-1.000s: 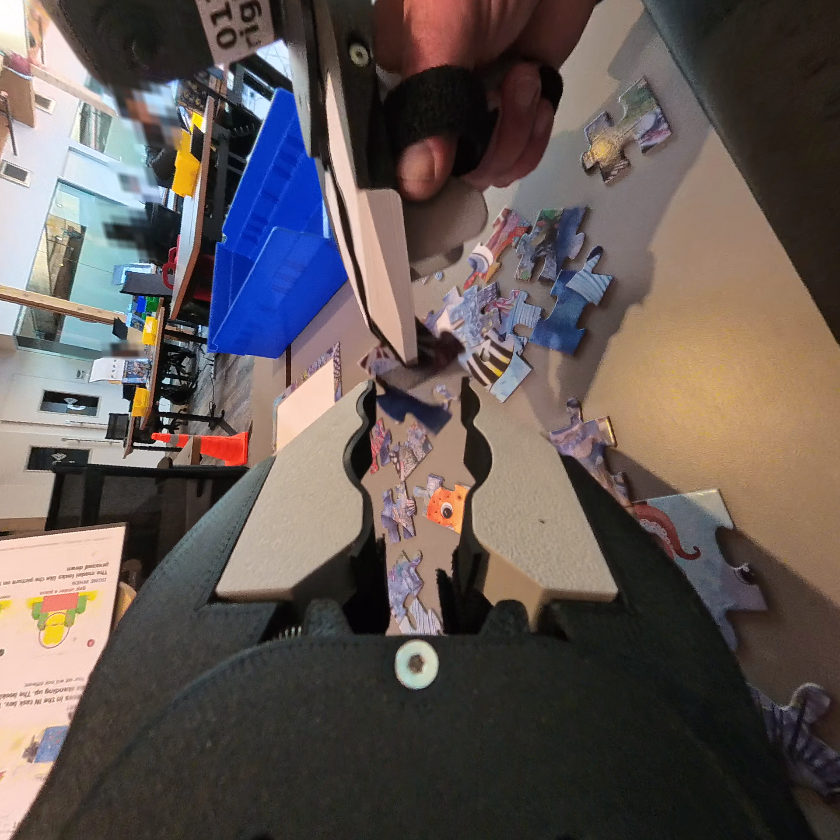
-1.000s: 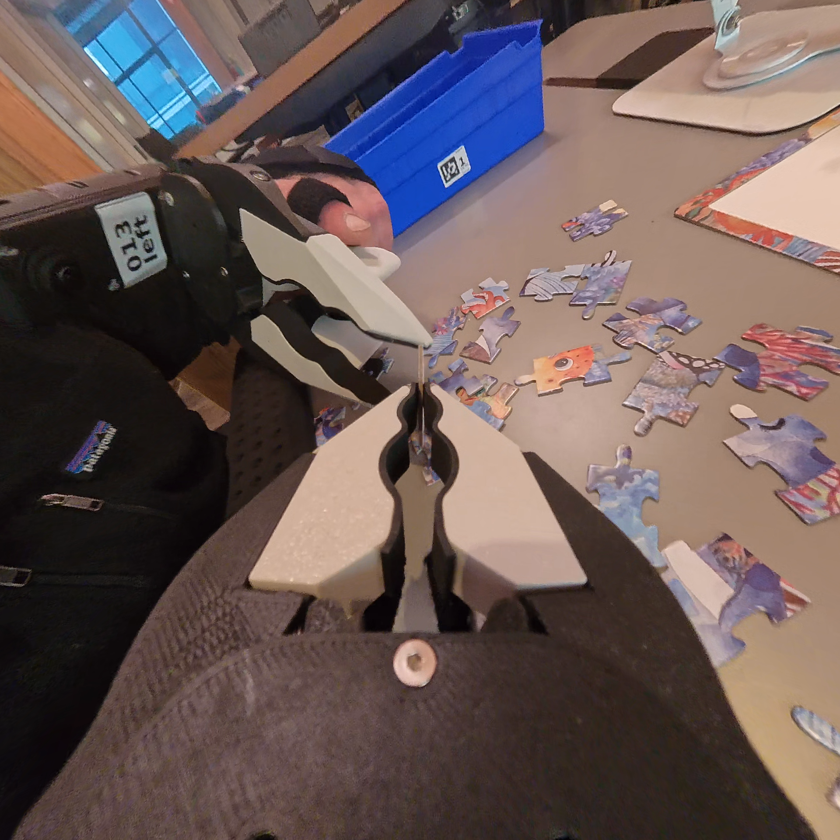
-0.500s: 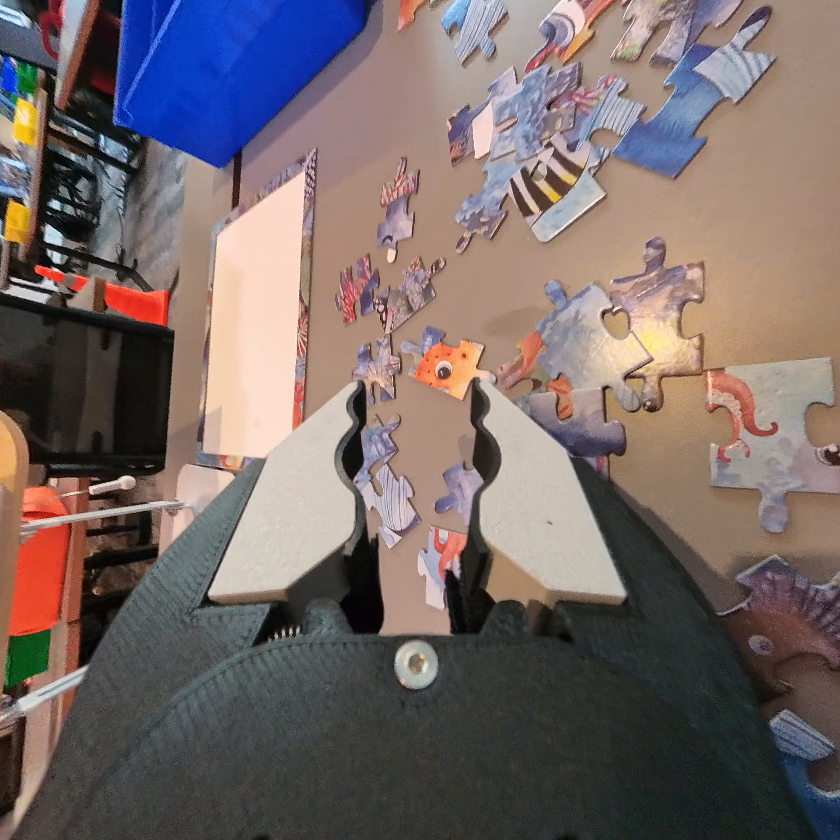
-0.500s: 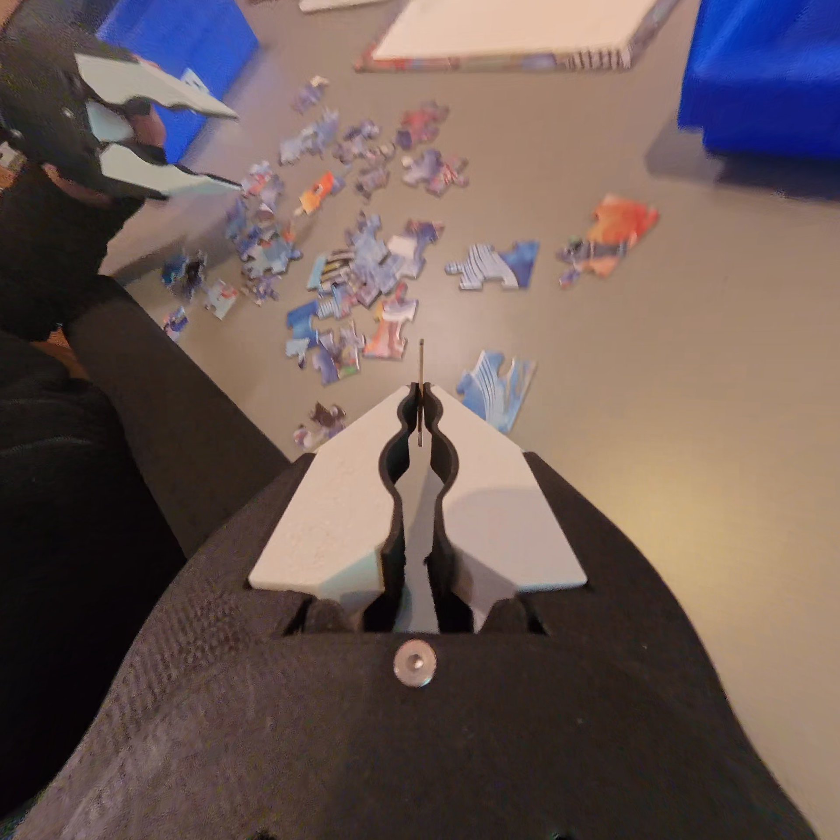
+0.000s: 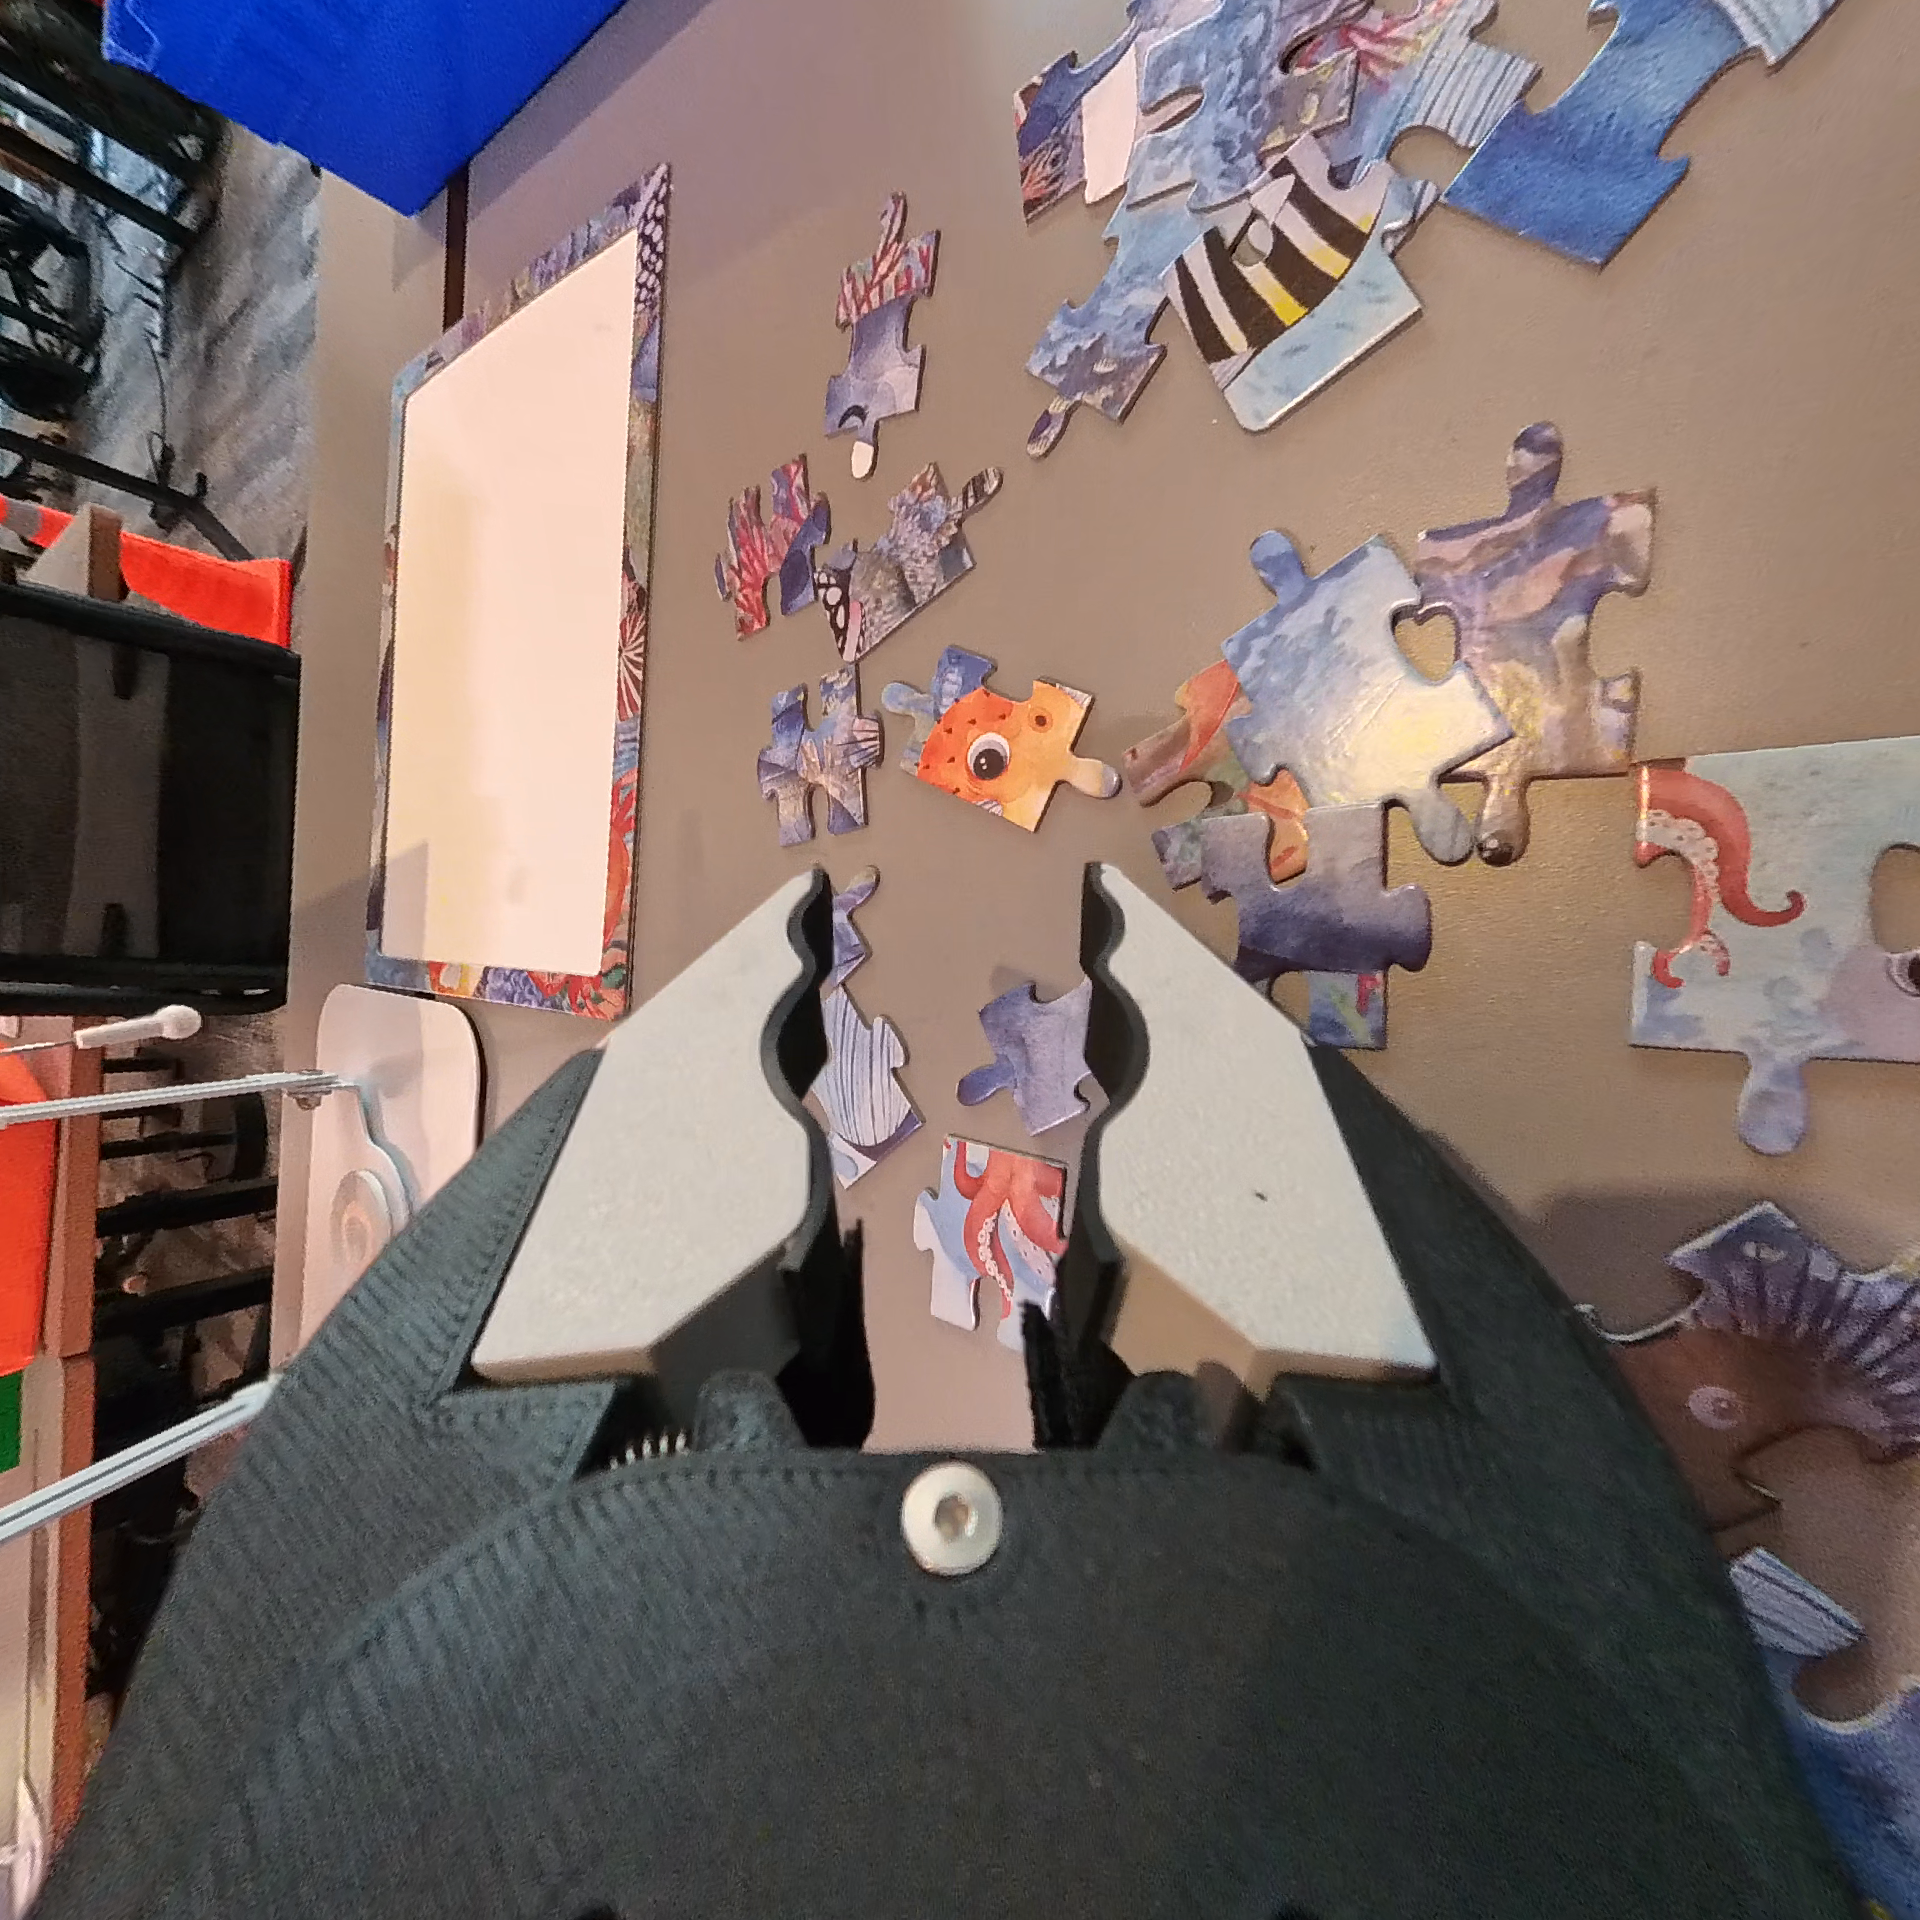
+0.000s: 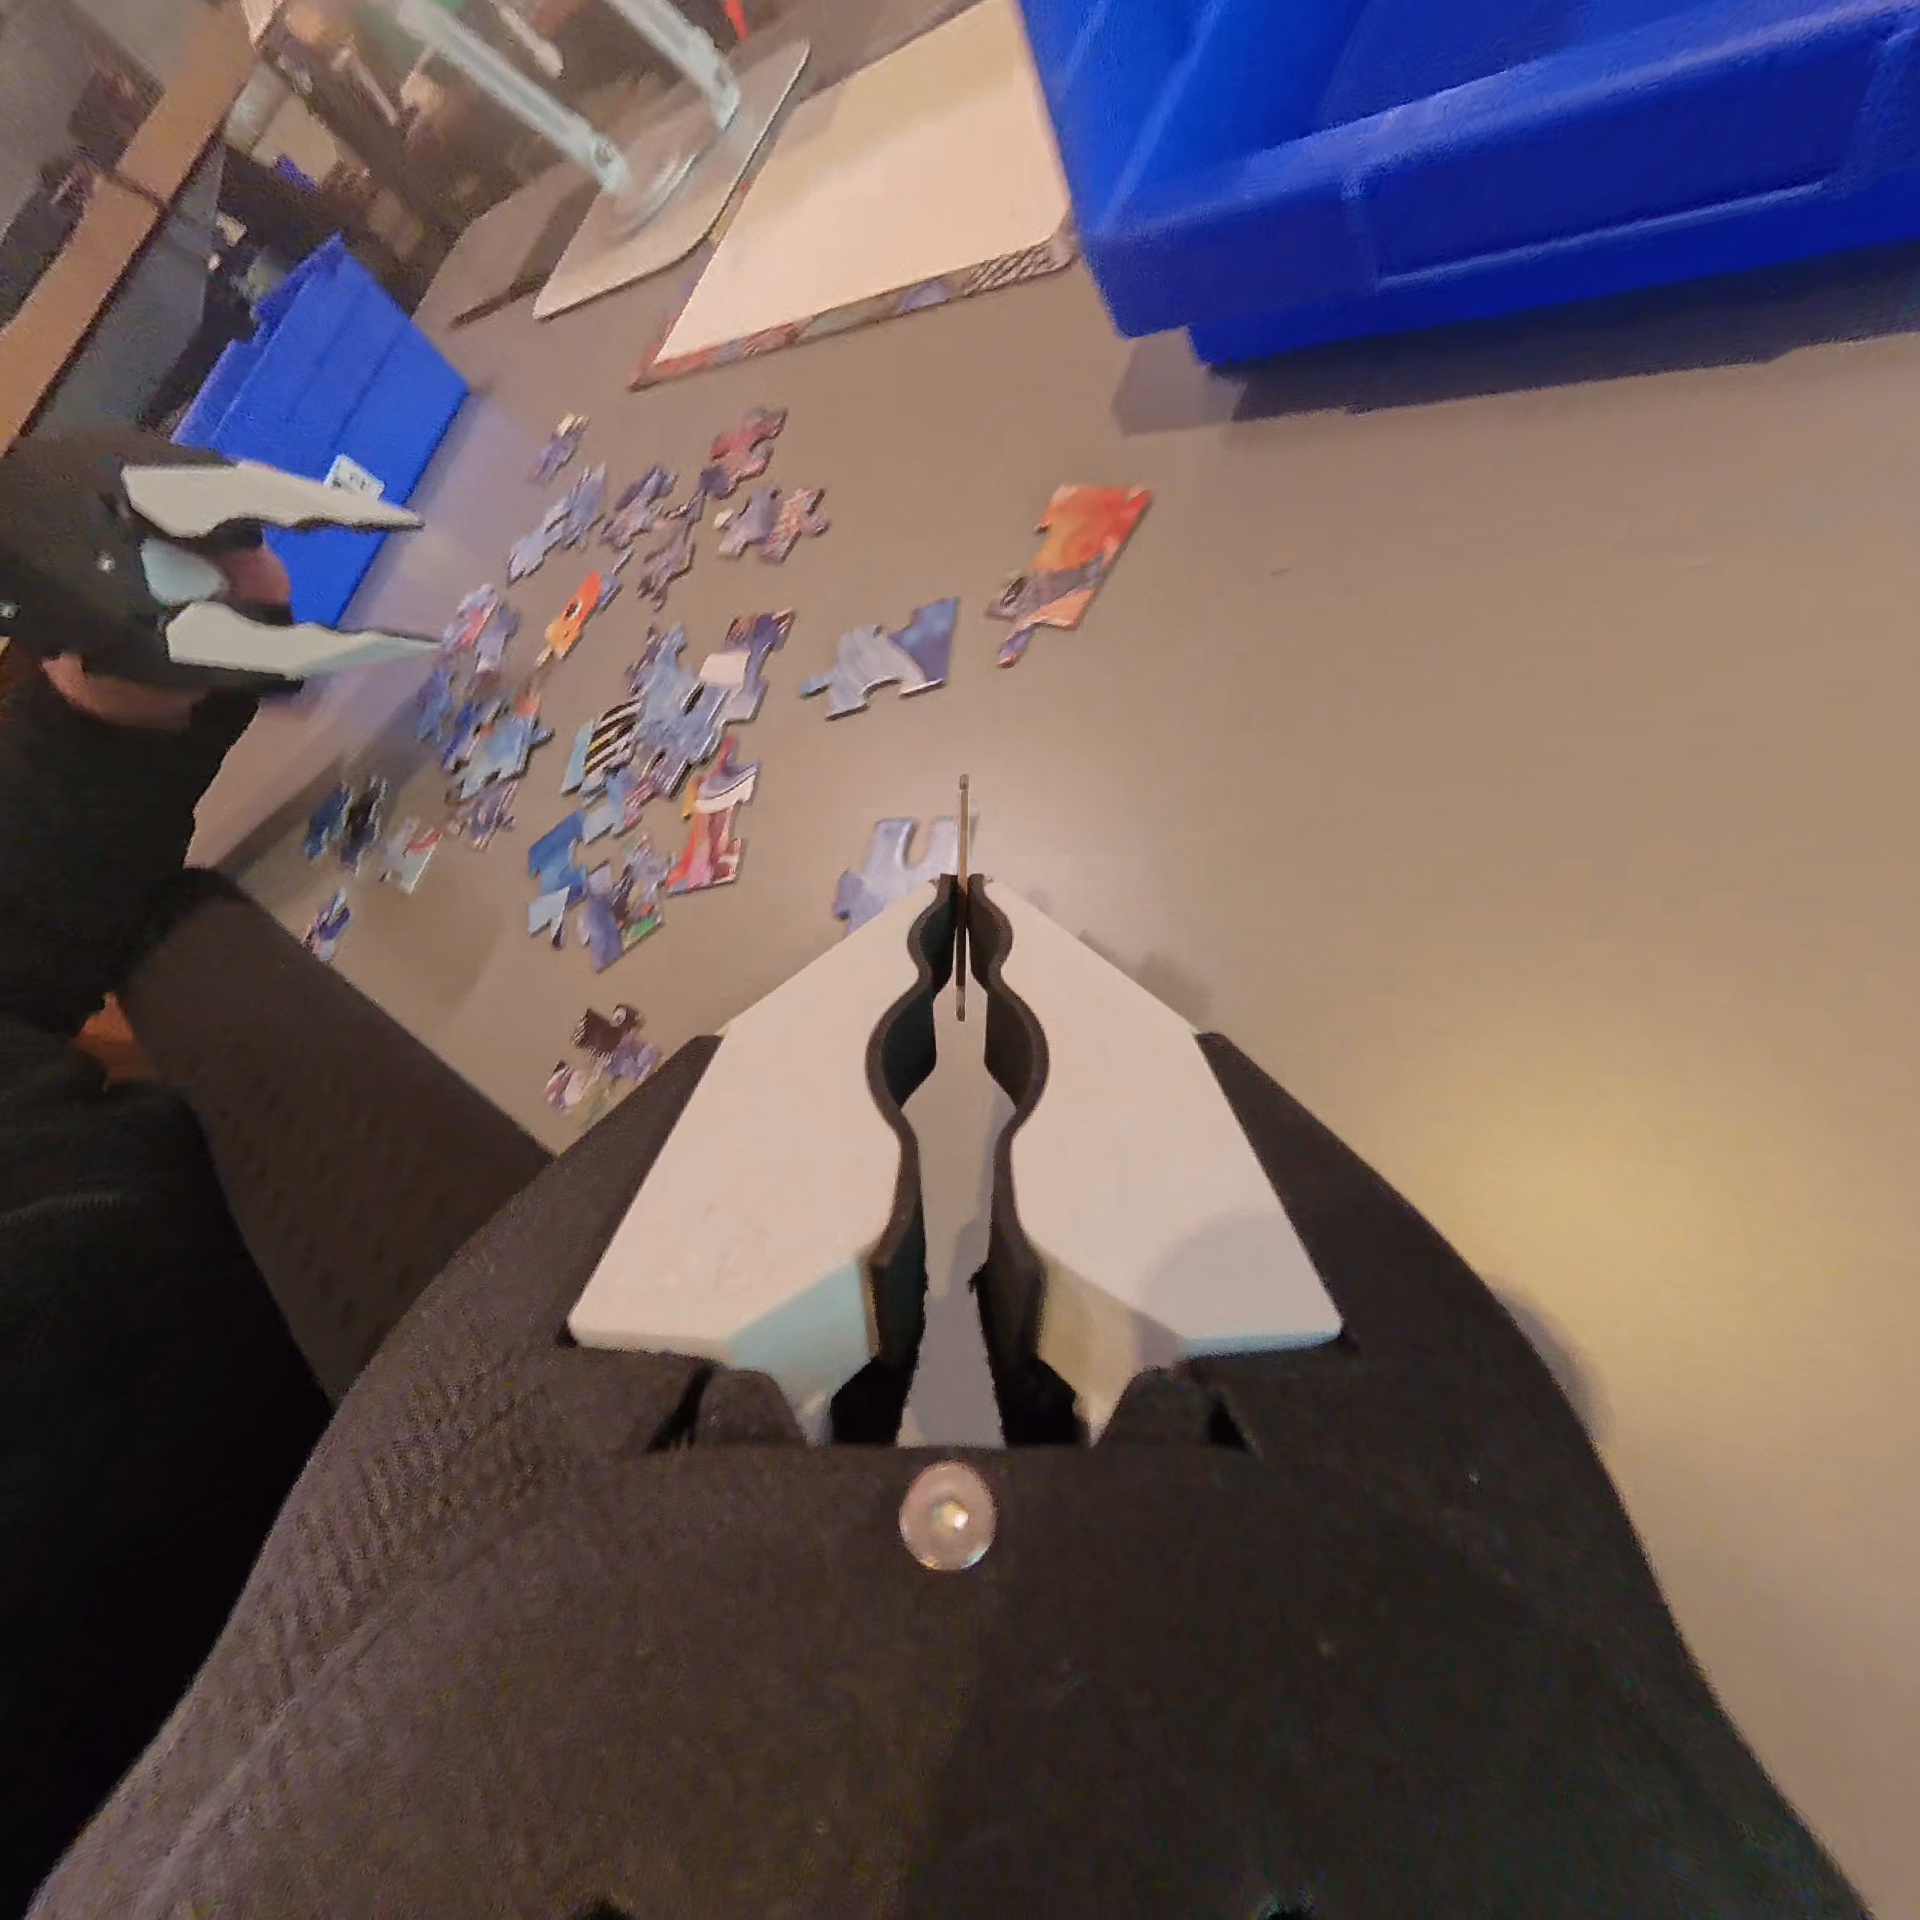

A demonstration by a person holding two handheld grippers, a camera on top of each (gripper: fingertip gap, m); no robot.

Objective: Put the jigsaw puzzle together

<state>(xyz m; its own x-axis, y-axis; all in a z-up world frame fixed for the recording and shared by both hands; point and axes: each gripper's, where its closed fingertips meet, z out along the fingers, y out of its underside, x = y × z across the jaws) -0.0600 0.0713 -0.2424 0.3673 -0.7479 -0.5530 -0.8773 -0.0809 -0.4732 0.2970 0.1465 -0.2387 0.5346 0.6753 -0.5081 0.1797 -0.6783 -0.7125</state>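
Right gripper swung away, puzzle piece clamped edge-on

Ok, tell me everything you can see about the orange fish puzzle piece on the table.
The orange fish piece is a flat cardboard-looking jigsaw piece printed with a round orange and yellow fish with one big eye, against a bit of blue. It has knobs along its edges. It lies face up and flat on the grey table, slightly tilted, just ahead of the open left gripper. It touches no other piece and neither gripper. In the right wrist view it is a small orange spot.
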